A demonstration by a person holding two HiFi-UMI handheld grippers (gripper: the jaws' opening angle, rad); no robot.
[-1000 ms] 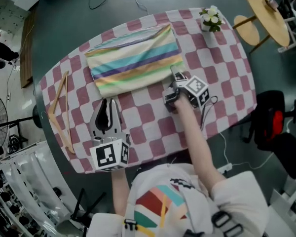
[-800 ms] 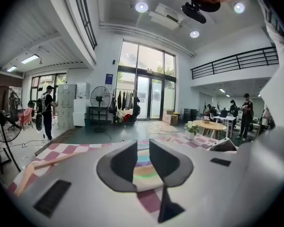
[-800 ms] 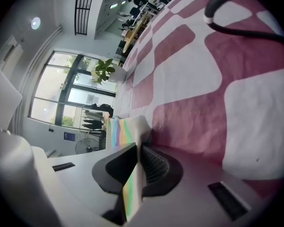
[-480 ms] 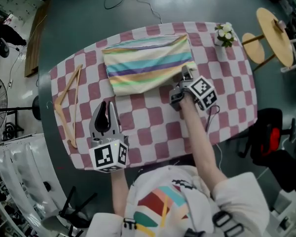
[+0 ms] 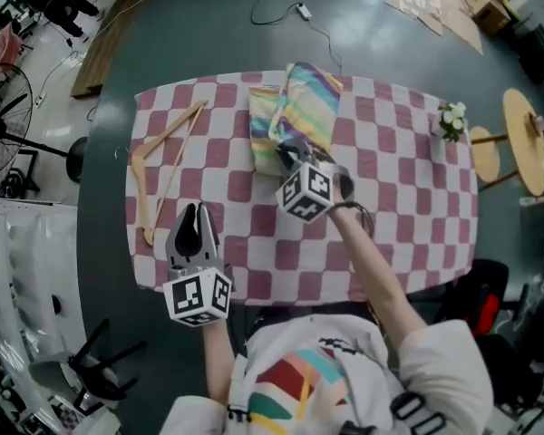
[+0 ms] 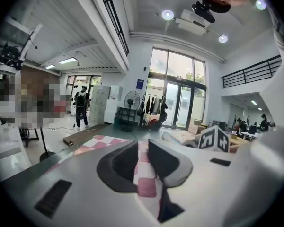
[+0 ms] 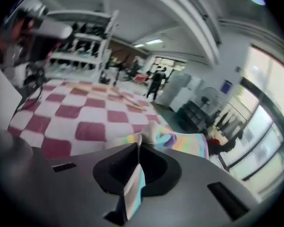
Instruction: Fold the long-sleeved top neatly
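Observation:
The long-sleeved top (image 5: 306,107), striped in pastel yellow, teal and purple, lies bunched in a narrow fold at the far middle of the checked table (image 5: 408,198). My right gripper (image 5: 286,149) is shut on an edge of the top and holds it lifted over the rest. A strip of the cloth (image 7: 132,183) runs between the jaws of the right gripper (image 7: 137,151), and the rest of the top (image 7: 182,143) hangs beyond them. My left gripper (image 5: 192,214) hovers at the near left of the table, apart from the top. The jaws of the left gripper (image 6: 143,148) are closing with nothing between them.
A wooden hanger (image 5: 163,166) lies on the table's left side. A small pot of white flowers (image 5: 451,120) stands at the right edge. A round wooden stool (image 5: 526,139) is beyond it, and a cable (image 5: 299,12) lies on the floor behind the table.
The right gripper shut on the top's right end and carried it leftward over the rest, so the spread top is now a narrow bunch. The left gripper shifted toward the near-left edge.

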